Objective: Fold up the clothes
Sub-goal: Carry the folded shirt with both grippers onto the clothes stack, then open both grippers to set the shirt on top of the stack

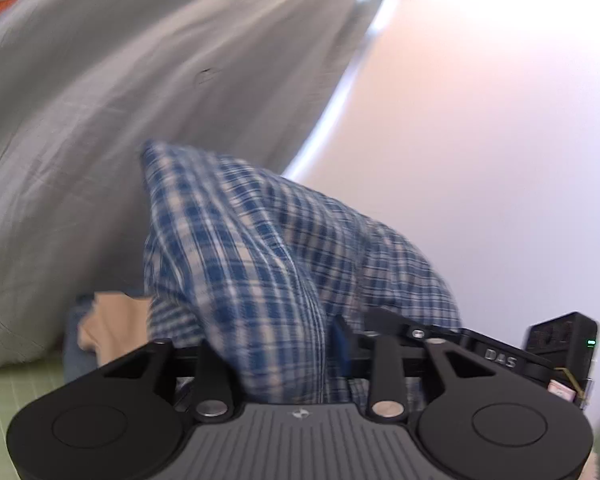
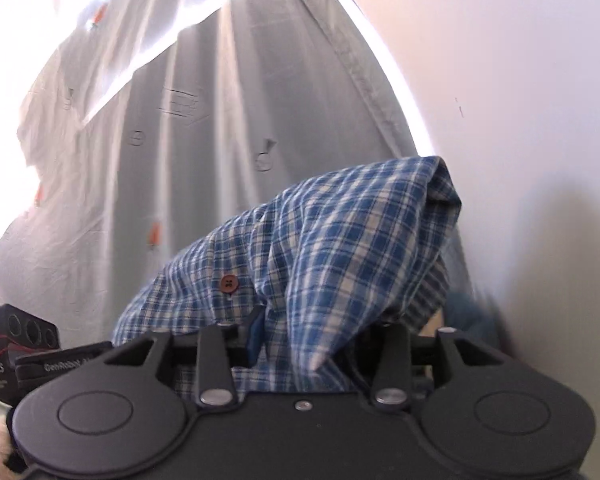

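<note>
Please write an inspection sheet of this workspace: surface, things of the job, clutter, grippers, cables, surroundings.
Surface: green gridded mat, a small part visible.
Job's things: blue plaid shirt, bunched and draped over both grippers; brown button showing.
Clutter: beige cloth behind the shirt.
Grippers: left gripper and right gripper both buried in shirt fabric; pads hidden, grip cannot be confirmed.
Cables: nothing seen.
Surroundings: grey curtain, white wall.

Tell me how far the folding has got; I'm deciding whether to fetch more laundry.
Early. No finished fold shows. In hand: the blue plaid shirt bunches over both the left gripper and the right gripper, lifted. Whether the jaws pinch it is hidden. All folds remain.
</note>
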`<state>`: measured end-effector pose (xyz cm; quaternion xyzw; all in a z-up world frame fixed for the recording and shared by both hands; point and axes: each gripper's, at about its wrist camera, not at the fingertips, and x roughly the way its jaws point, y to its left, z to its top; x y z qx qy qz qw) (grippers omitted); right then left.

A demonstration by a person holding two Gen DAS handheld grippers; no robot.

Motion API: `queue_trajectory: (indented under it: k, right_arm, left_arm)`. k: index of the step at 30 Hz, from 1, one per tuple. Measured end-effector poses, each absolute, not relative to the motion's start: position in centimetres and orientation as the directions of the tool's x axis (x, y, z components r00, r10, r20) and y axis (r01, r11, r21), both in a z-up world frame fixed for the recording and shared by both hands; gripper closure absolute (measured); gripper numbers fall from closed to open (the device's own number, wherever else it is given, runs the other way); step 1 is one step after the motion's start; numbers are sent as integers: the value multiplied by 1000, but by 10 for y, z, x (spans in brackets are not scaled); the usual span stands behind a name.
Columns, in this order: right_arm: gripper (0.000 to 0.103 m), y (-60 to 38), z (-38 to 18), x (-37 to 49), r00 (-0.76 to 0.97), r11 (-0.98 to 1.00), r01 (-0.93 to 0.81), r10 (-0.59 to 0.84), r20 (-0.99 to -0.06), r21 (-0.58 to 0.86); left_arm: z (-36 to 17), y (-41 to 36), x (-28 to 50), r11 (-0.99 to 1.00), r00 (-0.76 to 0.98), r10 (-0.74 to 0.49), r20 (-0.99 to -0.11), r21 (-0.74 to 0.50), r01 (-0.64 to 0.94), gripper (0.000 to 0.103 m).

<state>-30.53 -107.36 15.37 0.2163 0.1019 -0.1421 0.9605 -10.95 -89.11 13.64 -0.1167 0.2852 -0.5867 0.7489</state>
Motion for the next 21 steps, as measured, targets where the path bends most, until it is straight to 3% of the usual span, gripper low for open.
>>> queue_trajectory:
  k: [2, 5, 6, 7, 12, 15, 17, 19, 21]
  right_arm:
    - [30, -1099, 132, -273, 893, 858, 406, -300, -334, 314]
    - [30, -1122, 90, -230, 774, 828, 540, -420, -473, 148]
    - [30, -1121, 83, -226, 761, 825, 553, -445, -471, 114]
    - [27, -1120, 75, -221, 748, 821, 566, -470, -468, 80]
    - [21, -1077, 81, -226, 745, 784, 604, -619, -250, -142]
    - [18, -1061, 84, -220, 773, 789, 584, -612, -168, -189]
    - [12, -1069, 75, -206, 794, 825, 548, -565, -223, -138]
    - [12, -1083, 53, -189, 777, 842, 535, -525, -346, -75]
    - [10, -1087, 49, -185, 760, 835, 545, -530, -376, -75]
  left_arm:
    - [106, -919, -82, 413, 225, -894, -386, -521, 747, 45]
    - [63, -945, -53, 572, 290, -790, -540, -479, 666, 45]
    - [53, -947, -48, 600, 306, -769, -562, -468, 649, 38]
    - [48, -947, -45, 610, 317, -766, -560, -477, 633, 27]
    - [43, -957, -31, 627, 353, -757, -550, -457, 631, 15]
    - [43, -968, -27, 642, 387, -737, -554, -398, 655, 6]
    - [40, -974, -24, 648, 392, -731, -559, -386, 656, 3]
    - [36, -974, -22, 658, 393, -721, -571, -385, 647, 4]
    - [36, -970, -23, 659, 401, -719, -568, -372, 654, 4]
